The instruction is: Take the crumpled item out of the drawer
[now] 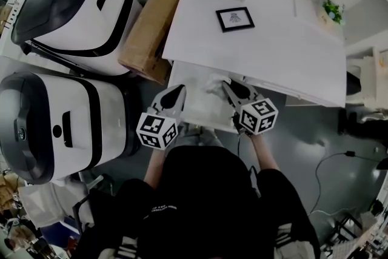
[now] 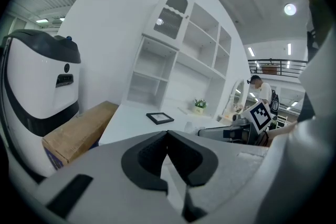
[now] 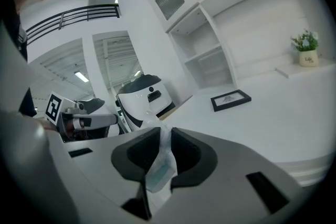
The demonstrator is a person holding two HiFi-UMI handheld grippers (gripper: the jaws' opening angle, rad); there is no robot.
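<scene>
The crumpled item [image 3: 159, 161], a thin white and pale blue wad, is pinched between the black pads of my right gripper [image 3: 160, 134], which is shut on it. In the head view the crumpled item [image 1: 214, 83] shows at the tip of the right gripper [image 1: 226, 86], above the open white drawer [image 1: 195, 111] under the desk's front edge. My left gripper [image 1: 177, 93] hovers over the drawer's left part. Its jaws [image 2: 167, 135] meet at the tips with nothing between them.
A white desk [image 1: 273, 51] carries a black picture frame [image 1: 235, 19] and a small potted plant [image 1: 331, 10], with white shelves [image 3: 210, 55] behind. A cardboard box [image 1: 151, 27] and two large white and black machines [image 1: 66, 3] stand to the left.
</scene>
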